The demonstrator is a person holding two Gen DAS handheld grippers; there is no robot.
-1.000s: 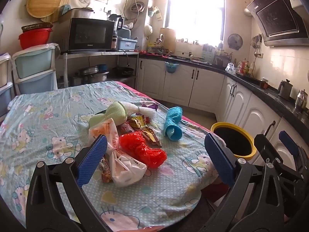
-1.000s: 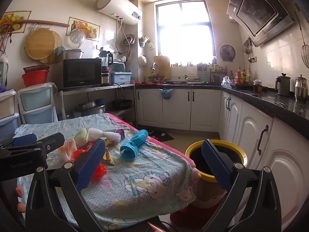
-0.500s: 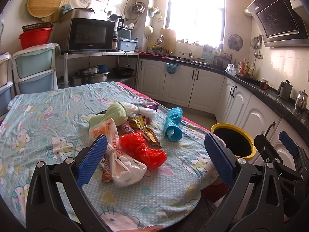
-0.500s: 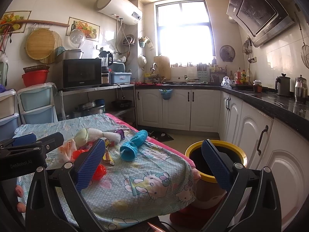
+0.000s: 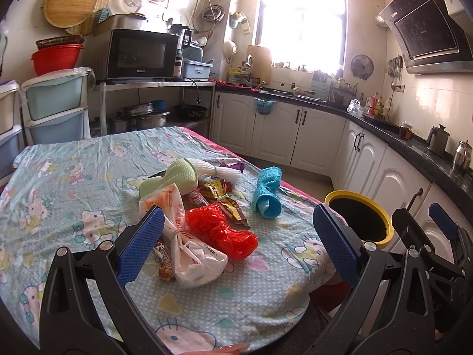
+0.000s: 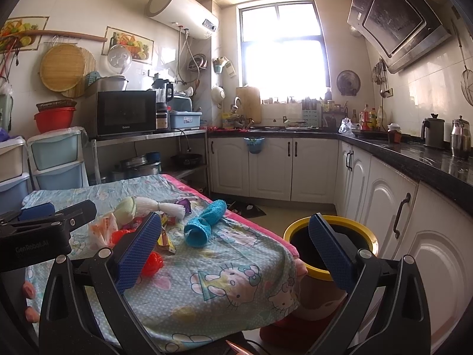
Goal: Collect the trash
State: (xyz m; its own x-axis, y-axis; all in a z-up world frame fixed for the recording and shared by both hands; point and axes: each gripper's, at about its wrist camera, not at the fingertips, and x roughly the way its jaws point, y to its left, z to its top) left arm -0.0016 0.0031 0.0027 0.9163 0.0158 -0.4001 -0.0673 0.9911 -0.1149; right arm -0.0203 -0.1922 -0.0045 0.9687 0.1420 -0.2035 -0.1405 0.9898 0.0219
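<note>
A heap of trash lies on the table: a red mesh bag, a white plastic bag, snack wrappers, a green foam net and a white foam net. A rolled blue cloth lies to their right, also the blue cloth. A yellow-rimmed bin stands beside the table, seen too as the bin. My left gripper hovers open above the near side of the heap. My right gripper is open over the table's corner.
White cabinets and a dark counter run along the back and right. A microwave sits on a metal shelf, with plastic drawers to the left. Floor lies between table and cabinets.
</note>
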